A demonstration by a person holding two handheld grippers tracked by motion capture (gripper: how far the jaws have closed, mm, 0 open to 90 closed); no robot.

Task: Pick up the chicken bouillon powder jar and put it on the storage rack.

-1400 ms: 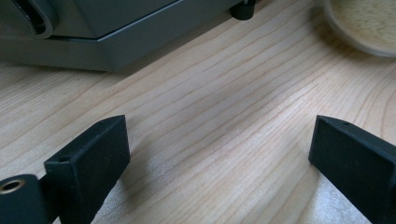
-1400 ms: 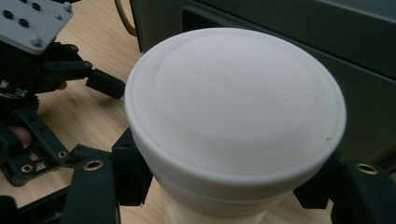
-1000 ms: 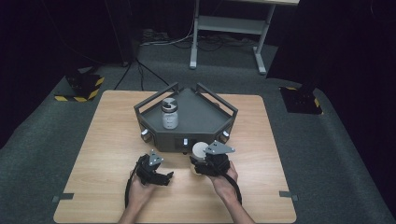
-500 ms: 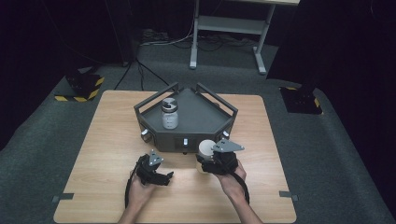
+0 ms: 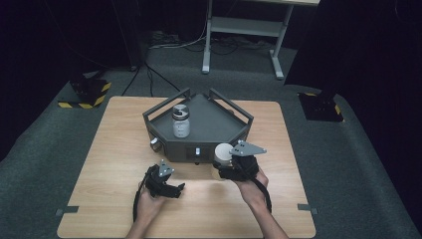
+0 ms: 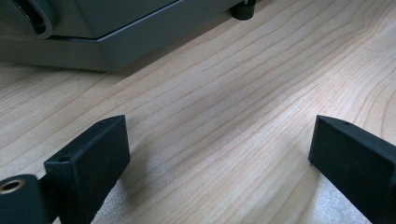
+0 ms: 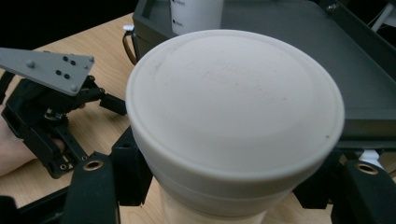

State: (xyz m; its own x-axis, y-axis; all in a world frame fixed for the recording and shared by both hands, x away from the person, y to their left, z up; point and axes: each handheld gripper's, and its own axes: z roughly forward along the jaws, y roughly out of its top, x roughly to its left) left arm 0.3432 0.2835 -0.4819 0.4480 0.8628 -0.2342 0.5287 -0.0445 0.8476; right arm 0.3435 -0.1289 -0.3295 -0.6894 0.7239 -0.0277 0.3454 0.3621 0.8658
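High view: right tool (image 5: pixel 225 167) has risen since earlier frame, clamped on white-lidded cream plastic jar (image 5: pixel 223 153), now just before dark grey angular metal tray (image 5: pixel 225 115). Left tool (image 5: pixel 175 188) unmoved, low over light wooden desk (image 5: pixel 107 149); dark carpet around.

Left gripper view: jaws wide apart, nothing between.

Right gripper view: jar (image 7: pixel 233 121) gripped below lid.

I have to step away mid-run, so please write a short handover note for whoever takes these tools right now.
Right tool: shut on the white-capped jar, held off the table in front of the grey tray.
Left tool: open, empty, low over the table.
A second jar already stands upright in the tray.
Done: one jar in the tray, one picked up.
Left: probably set the held jar in the tray and let go.
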